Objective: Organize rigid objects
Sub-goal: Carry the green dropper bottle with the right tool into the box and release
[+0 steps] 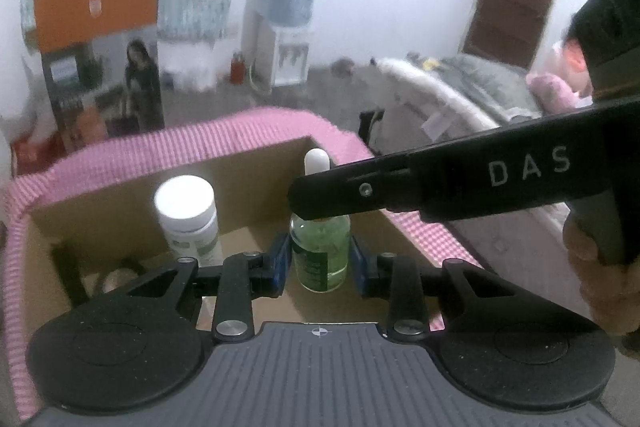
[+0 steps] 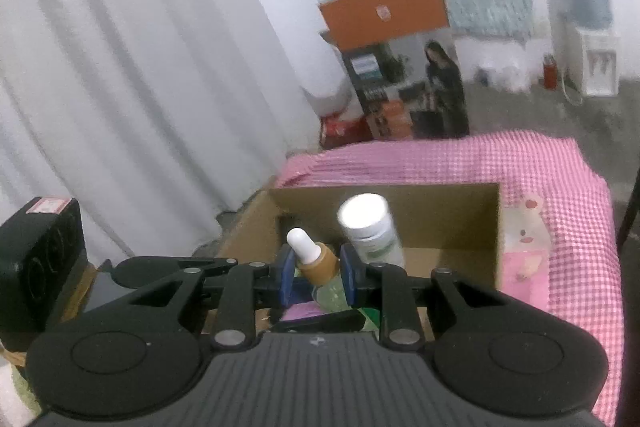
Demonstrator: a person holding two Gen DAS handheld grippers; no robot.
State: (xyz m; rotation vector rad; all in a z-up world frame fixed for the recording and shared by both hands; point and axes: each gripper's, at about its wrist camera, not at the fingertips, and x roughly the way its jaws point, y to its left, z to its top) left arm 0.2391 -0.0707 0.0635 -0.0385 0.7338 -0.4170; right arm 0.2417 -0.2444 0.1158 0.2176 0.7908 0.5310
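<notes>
- Dropper bottle: green glass with a tan collar and white bulb, upright inside the cardboard box, low near the floor; whether its base rests there cannot be told.
- Right gripper: blue pads pressed on either side of the bottle's neck and shoulder; jaws narrow, clamped on it.
- Left gripper: pads flank the bottle's body with slim gaps on both sides; jaws partly spread, gripping nothing.
- Risk, judged: a grip this high on the neck leaves the body free to swing; the bottle may tilt once released.
- Risk, judged: both grippers crowd one bottle, so a pad could clip glass or the other tool and knock it over.
- Risk, judged: the white-capped bottle stands near; a sideways nudge could topple it.
- Cardboard box contents: dropper bottle, white-capped bottle, and a dim round item in the left corner, not identifiable.
- Pink checked cloth: covers the surface under the box.
</notes>
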